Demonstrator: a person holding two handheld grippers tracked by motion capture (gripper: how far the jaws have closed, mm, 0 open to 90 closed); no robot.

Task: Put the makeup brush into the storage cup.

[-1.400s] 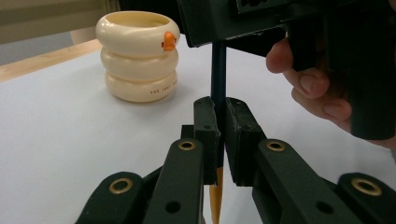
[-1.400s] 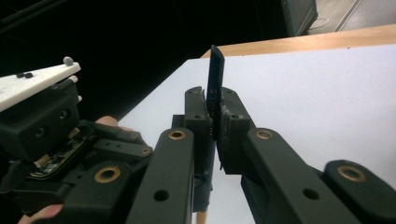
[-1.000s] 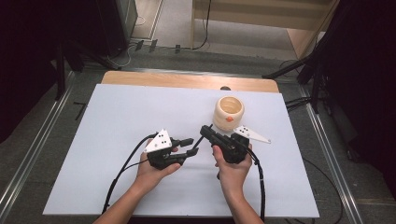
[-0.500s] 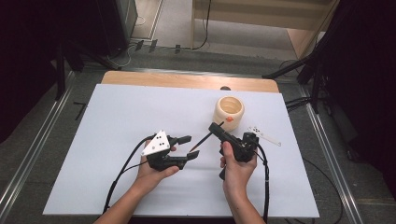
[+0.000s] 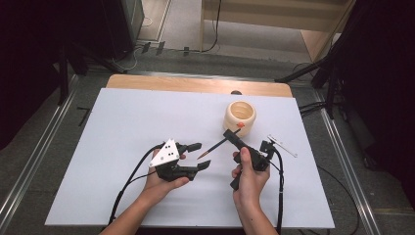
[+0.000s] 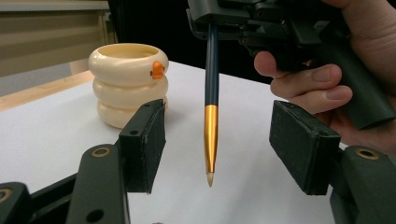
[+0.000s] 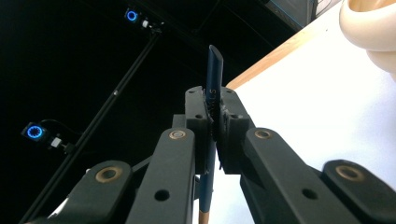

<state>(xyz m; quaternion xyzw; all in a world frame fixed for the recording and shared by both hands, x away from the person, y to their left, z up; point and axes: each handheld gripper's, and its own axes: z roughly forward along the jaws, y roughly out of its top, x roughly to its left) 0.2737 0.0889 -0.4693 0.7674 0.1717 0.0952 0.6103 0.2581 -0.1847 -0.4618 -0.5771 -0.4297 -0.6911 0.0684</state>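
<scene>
Right tongs clamped on dark pen, faint letters unreadable, gold tip between just-widened, untouching left tongs, over white bench near cream ringed cup, dark room behind.

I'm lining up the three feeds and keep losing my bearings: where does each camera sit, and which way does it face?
High view: above the table's near edge, looking forward and down; both forearms, left gripper, right gripper.
Left gripper view: rides that gripper, looking between its open black jaws at the dark blue, gold-tipped pen; a hand.
Right gripper view: looks along jaws shut on the pen.
Shared: pen, cream ringed holder.
</scene>
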